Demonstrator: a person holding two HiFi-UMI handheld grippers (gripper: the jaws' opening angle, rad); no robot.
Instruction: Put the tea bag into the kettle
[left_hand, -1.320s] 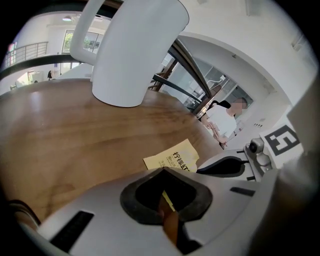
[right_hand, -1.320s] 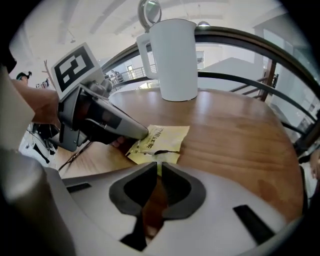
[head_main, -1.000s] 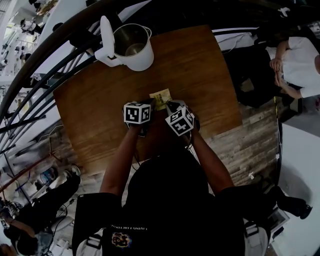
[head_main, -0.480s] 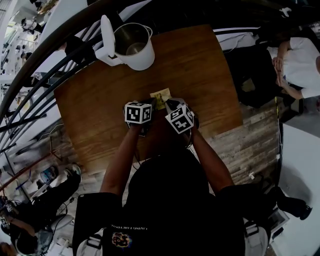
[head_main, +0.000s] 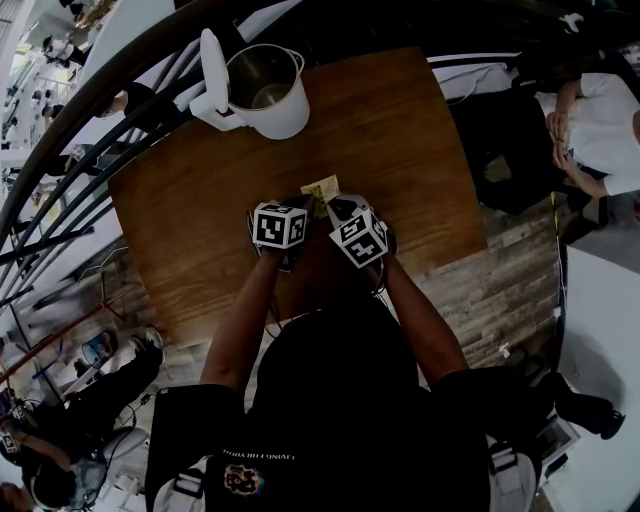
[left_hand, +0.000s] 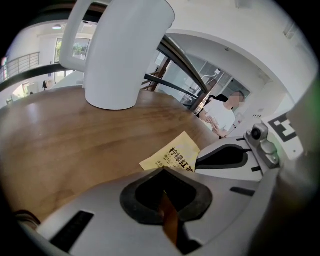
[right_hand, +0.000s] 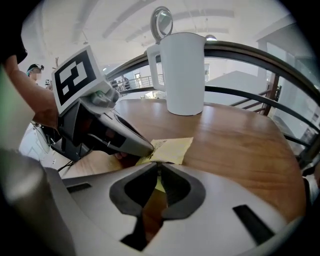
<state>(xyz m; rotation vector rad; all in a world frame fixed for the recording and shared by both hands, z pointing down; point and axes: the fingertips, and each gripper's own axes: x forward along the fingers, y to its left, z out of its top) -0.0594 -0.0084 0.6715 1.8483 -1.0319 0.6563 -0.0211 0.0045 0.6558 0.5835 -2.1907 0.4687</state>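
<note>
**Two grippers meet on a tea bag while the kettle stands open**

Head view: a person bends over a wooden table (head_main: 400, 150), a two-jaw gripper in each hand. The left gripper (head_main: 303, 204) and the right gripper (head_main: 331, 208) point in towards each other at the middle of the table, and their tips meet over a yellow tea bag (head_main: 321, 187). The white kettle (head_main: 270, 95) stands well apart at the far left corner with its lid tipped up and its steel inside in view.

Left gripper view: the jaws are pressed fully together, and their tips sit on the near edge of the tea bag (left_hand: 172, 155), which lies low over the wood with its printed face up. The nose of the right gripper (left_hand: 200, 161) comes in just beside it from the right. The kettle (left_hand: 120, 55) rises beyond them on the table.

Right gripper view: the jaws are clenched on the tea bag (right_hand: 172, 149), and a yellow strip of it shows in the narrow slit between them. The left gripper's tip (right_hand: 149, 147) is clamped on the packet's left corner. The kettle (right_hand: 185, 75) stands at the far end.
</note>
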